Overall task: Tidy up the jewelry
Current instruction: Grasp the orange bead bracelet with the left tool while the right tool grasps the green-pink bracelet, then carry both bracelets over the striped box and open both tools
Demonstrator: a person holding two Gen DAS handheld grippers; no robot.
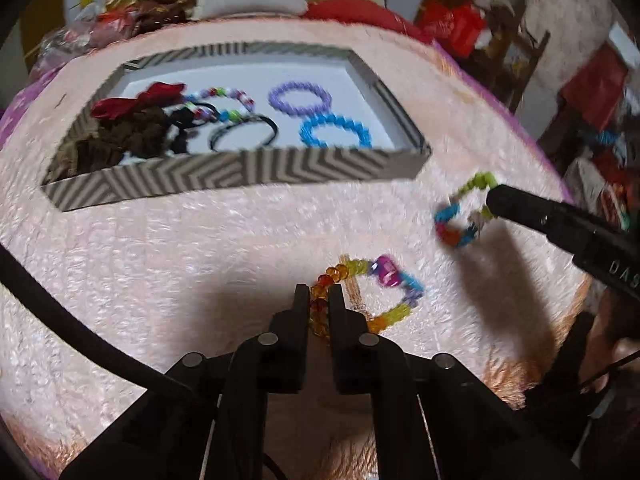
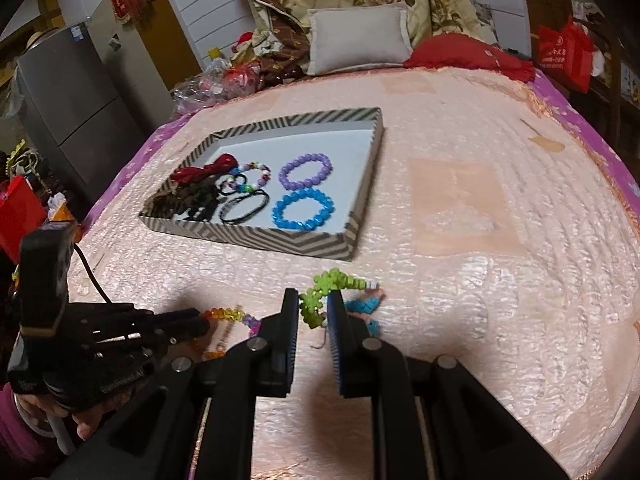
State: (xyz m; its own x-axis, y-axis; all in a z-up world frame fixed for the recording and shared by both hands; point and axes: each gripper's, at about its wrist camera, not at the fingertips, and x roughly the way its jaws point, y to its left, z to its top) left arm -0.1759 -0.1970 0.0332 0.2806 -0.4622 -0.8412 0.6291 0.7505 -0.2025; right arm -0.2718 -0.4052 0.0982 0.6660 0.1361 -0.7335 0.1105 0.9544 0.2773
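Two bracelets are clamped, the amber-beaded bracelet [image 1: 362,292] in the left gripper [image 1: 319,298] jaws and the green-and-blue bracelet [image 2: 340,300] in the right gripper [image 2: 314,304] jaws, so lift both clear of the bedspread [image 2: 480,220] before carrying them over the chevron tray [image 2: 280,240] wall.

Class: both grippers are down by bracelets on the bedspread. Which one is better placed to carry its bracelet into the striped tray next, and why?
Probably the right gripper: its bracelet looks already lifted. The left gripper pinches an amber-beaded bracelet lying on the bedspread. Both sit similarly near the tray.
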